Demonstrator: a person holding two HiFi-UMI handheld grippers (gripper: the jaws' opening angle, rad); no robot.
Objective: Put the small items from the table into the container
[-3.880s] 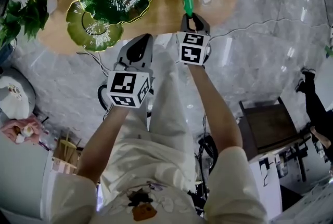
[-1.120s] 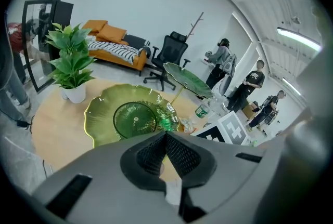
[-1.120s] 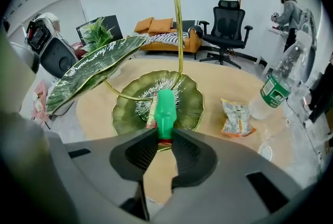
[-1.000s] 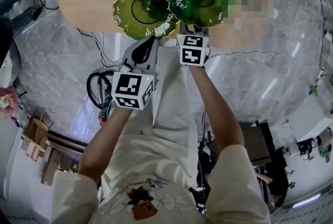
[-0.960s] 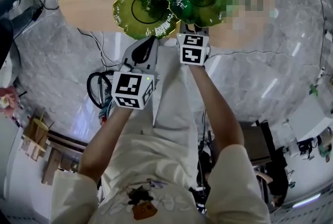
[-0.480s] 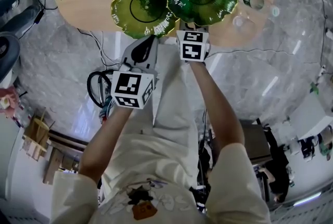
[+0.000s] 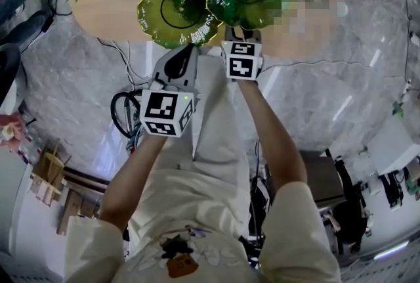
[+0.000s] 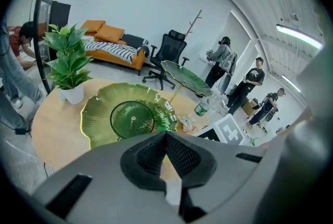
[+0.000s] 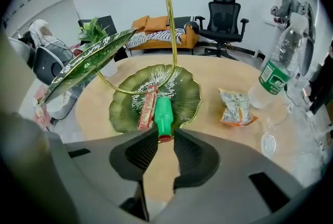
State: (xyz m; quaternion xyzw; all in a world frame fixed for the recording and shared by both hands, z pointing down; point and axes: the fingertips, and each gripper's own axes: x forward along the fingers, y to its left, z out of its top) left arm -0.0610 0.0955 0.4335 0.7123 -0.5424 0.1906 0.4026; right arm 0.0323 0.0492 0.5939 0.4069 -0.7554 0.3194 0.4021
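Centrally, in the right gripper view, the right gripper's (image 9: pixel 165 135) jaws pinch only the red end of a green tube (image 9: pixel 163 111) over the dish (image 9: pixel 188 92); such a shallow hold could slip. The left gripper's (image 8: pixel 165 135) jaws are closed, apparently empty.

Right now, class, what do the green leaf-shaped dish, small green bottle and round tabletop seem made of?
Probably glass: green leaf-shaped dish, glossy, translucent ribbing. Likely plastic: small green bottle, smooth, soft sheen, red cap. Wood or wood-look laminate: round tabletop, matte, pale tan.
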